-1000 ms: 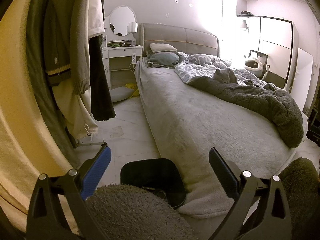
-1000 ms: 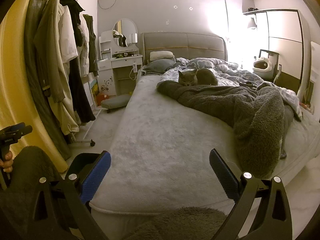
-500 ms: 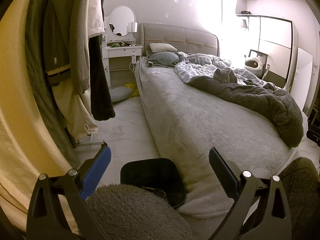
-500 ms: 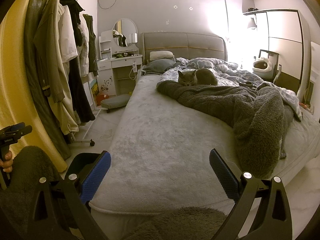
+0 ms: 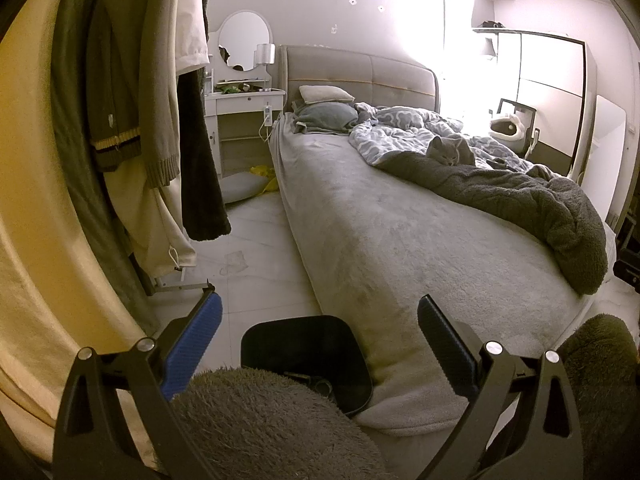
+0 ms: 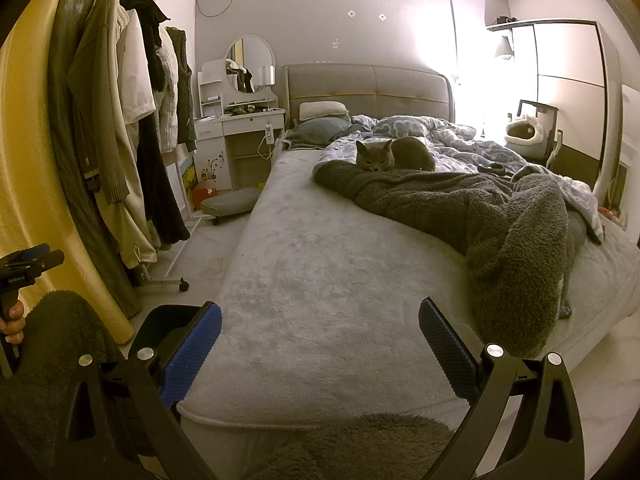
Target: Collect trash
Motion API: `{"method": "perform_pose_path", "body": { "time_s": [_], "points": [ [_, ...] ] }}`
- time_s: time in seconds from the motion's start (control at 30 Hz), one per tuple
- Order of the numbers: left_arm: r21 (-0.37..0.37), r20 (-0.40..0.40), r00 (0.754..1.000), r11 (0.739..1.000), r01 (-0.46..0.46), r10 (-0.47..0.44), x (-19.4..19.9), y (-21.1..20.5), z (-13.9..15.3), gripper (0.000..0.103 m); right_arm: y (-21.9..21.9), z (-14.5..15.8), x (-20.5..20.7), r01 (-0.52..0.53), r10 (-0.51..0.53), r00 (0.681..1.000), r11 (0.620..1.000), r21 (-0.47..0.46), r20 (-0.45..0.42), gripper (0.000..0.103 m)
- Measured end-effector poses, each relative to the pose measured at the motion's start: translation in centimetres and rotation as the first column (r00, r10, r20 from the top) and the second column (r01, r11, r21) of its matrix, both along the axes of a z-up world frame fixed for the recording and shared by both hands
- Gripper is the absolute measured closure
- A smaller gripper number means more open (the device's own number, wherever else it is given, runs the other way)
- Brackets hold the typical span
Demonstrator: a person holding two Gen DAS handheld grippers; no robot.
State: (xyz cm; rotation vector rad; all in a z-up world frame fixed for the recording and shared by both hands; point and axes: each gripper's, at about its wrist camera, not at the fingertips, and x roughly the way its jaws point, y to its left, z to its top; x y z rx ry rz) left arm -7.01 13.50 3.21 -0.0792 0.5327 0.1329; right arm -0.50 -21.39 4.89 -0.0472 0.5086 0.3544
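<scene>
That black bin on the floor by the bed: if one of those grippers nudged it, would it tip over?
Probably it would slide rather than tip. The black bin looks low and wide-mouthed, and it stands on smooth floor tiles. It seems nearly empty, so likely light. Its rim looks like thin plastic, perhaps flexing when gripped.

Grey bed [image 6: 320, 280], cat [image 6: 394, 155] on dark blanket [image 6: 460, 204], pillows [image 6: 320, 120]

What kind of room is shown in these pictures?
Most likely a bedroom in a home. A large bed fills the middle, with a grey cat lying on its blankets. A dressing table with a round mirror stands beside it, and clothes hang on a rack.
</scene>
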Motion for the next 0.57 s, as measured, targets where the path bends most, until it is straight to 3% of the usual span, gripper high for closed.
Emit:
{"method": "perform_pose_path", "body": {
  "time_s": [0.57],
  "points": [
    [0.001, -0.003, 1.0, 1.0, -0.001, 0.001, -0.08, -0.14, -0.04, 0.003, 0.0, 0.15, 0.04, -0.001, 0.001, 1.0, 1.0, -0.002, 0.0, 0.003]
  ]
}}
